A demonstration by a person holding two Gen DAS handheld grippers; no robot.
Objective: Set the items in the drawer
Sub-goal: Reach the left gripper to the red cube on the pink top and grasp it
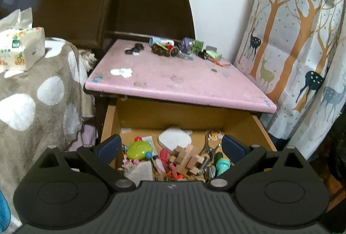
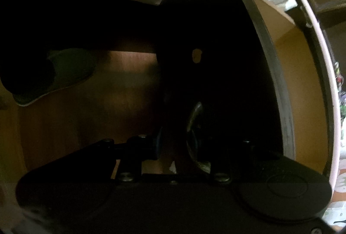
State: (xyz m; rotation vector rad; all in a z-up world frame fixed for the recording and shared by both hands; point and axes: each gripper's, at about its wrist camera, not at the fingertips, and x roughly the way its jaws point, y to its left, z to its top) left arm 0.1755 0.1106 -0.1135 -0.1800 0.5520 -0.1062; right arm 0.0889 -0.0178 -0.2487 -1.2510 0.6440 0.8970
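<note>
Left gripper [image 1: 170,145], black with blue pads: jaws spread wide, nothing between them. We hover it over the near end of the open tan fibreboard drawer [image 1: 262,130], which is pulled out beneath the pink nightstand top [image 1: 173,80].

Right gripper [image 2: 179,147]: the view is very dark. The fingers seem to sit on either side of a curved metal pull [image 2: 192,125] on the dark drawer front; we cannot tell whether they actually clamp it.

Risks as we judge them:
- If the right hand pulls further, the drawer could run off its track and tip its load.
- The drawer floor is already crowded: lime-green plastic toy [image 1: 139,148], white flat pad [image 1: 174,137], pale wooden interlocking puzzle [image 1: 187,157]. Anything dropped may land on top of these and slide.
- The overhanging pink top shades the drawer's back half, so a reach toward the back could knock its edge.

Items not yet put away: a cluster of small objects [image 1: 173,49] along the far edge of the pink top, well beyond the left gripper and above the drawer. A few black round pieces [image 1: 135,49] lie to the left of that cluster.
</note>
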